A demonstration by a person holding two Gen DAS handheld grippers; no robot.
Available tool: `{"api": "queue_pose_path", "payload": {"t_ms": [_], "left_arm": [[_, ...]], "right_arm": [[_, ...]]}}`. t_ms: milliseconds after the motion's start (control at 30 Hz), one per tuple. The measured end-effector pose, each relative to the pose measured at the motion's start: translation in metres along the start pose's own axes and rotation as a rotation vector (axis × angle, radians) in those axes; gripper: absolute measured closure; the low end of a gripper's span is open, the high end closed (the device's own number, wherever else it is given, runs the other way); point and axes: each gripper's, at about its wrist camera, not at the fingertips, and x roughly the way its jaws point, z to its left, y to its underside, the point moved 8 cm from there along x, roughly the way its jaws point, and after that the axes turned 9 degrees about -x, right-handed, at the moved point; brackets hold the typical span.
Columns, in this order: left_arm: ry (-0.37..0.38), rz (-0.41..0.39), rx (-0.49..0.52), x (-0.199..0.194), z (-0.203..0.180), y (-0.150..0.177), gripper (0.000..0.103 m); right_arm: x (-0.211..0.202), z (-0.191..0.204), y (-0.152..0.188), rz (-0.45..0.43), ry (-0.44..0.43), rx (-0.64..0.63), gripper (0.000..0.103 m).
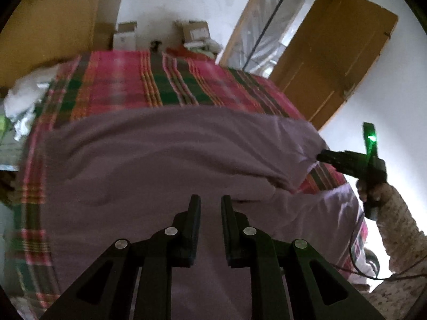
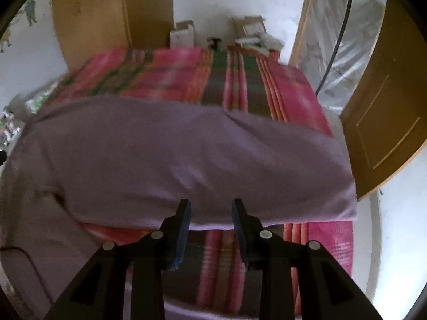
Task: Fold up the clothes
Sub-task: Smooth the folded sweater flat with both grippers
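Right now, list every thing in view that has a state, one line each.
Purple garment: spread on the bed, one part folded over itself.
Plaid bedspread: laid flat, partly covered.
Wooden door: open.
Left gripper: open, over the garment.
Right gripper: open, fingers either side of the garment's folded edge.

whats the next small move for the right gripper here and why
Probably ease the right gripper forward a little and close on the folded edge of the lavender garment. Its jaws stand open at that edge, gripping nothing, and the fold hangs lifted above the plaid bedsheet. The left gripper is open too, over the cloth.
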Motion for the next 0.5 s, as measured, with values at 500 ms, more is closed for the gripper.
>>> {"api": "queue_pose_path", "payload": {"t_ms": [500], "left_arm": [[-0.092,0.003,-0.107,-0.054,0.061,0.070,0.087]], "right_arm": [[-0.042,0.108,0.049,-0.053,-0.114,-0.048,0.069]]}}
